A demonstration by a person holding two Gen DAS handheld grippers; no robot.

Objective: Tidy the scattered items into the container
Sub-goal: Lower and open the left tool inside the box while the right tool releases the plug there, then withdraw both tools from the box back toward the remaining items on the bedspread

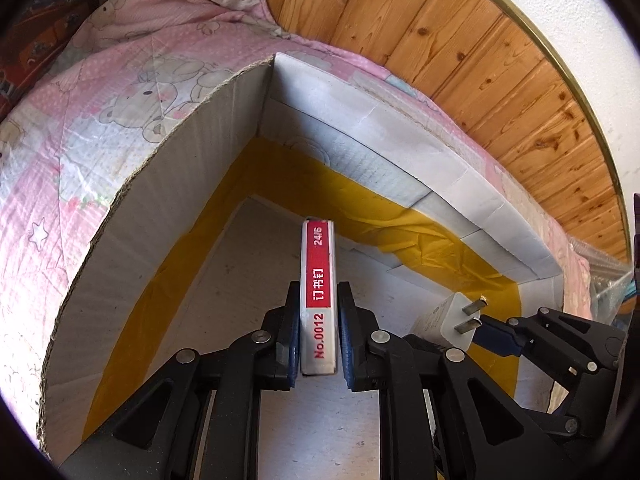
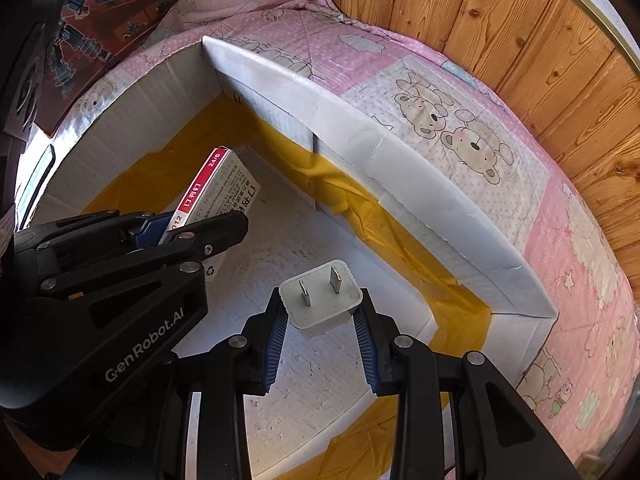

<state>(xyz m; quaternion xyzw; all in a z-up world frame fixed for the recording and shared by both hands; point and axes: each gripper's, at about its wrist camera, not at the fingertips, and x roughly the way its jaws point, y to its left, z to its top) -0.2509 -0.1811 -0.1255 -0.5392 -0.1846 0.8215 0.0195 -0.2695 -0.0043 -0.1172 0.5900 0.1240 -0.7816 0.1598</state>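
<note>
Both grippers are over the open cardboard box (image 1: 224,128), which sits on a pink bear-print quilt (image 1: 100,92) w/ wood panelling (image 1: 460,40) behind. Left gripper (image 1: 319,320) is clamped narrow on a staple box (image 1: 319,292), red label, "No.0012", held on edge above the white box floor. Right gripper (image 2: 322,312) grips a white charger plug (image 2: 320,300) by its sides, prongs pointing away from the camera, inside the box near the yellow tape (image 2: 400,216) lining the walls. The grippers sit just beside each other.
</note>
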